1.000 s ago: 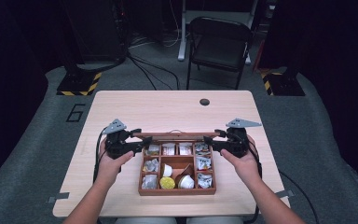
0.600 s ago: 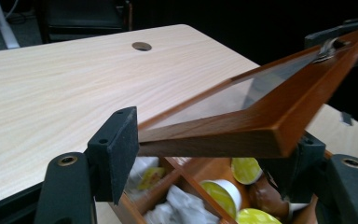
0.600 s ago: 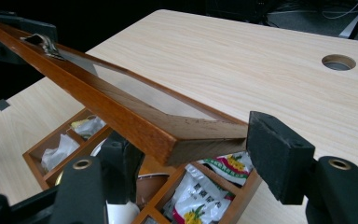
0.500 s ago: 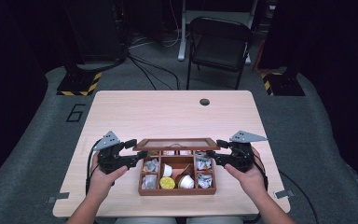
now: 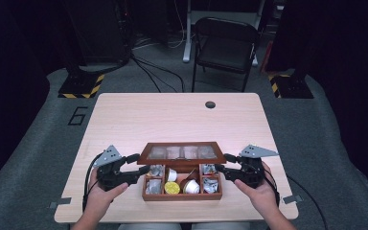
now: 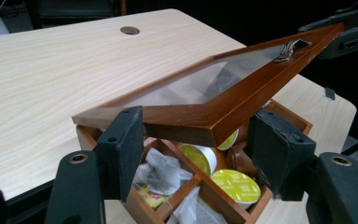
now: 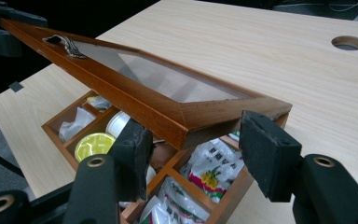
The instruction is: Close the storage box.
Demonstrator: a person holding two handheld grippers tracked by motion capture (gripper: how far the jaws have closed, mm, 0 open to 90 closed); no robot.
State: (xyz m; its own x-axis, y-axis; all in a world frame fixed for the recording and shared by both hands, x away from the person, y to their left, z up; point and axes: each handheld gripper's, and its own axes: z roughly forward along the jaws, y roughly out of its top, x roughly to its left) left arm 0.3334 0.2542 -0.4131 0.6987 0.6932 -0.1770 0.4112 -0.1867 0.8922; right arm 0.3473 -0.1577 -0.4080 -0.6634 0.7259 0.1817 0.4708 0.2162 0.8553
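A brown wooden box with compartments sits near the table's front edge. It holds yellow-topped capsules and tea bags. Its glass lid hangs slanted over the back rows, metal handle at its front edge. My left gripper straddles the lid's left front corner. Its jaws have just been closing; one pad lies against the frame and the other stands apart. My right gripper straddles the right corner the same way, also closing, with a gap at one pad.
The far half of the table is bare wood with a round cable hole. A folding chair stands behind the table. Striped stand bases sit on the grey floor to either side.
The lid has swung forward and down over the box. Both hands have moved toward the table's front edge with it.
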